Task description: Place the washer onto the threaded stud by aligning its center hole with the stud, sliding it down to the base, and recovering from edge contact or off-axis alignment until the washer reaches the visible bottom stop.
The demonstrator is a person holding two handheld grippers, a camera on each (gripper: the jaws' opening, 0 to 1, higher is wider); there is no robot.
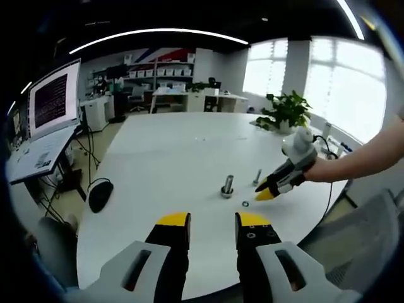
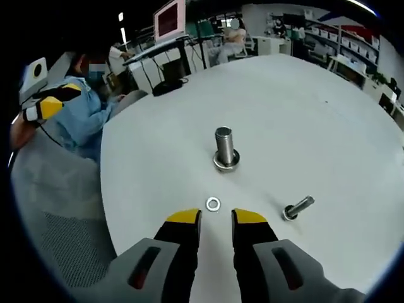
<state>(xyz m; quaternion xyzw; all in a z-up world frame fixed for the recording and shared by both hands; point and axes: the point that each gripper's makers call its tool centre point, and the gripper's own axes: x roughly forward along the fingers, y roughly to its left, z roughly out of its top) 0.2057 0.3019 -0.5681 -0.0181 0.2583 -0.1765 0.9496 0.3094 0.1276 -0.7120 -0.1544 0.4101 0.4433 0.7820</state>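
white table (image 2: 328, 113) | stud (image 2: 224, 146) upright — washer (image 2: 213, 203) flat | both grippers' jaws released, nothing held

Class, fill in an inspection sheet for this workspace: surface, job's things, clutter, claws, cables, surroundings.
Surface: white table, bare around the parts.
Job's things: washer flat on the table, apart from the upright threaded stud.
Clutter: spare bolt lying on its side.
Claws: right claw open, just short of the washer; left claw open, holding nothing.
Cables: dark cable beside the plant.
Surroundings: monitor, shelves, bright windows.
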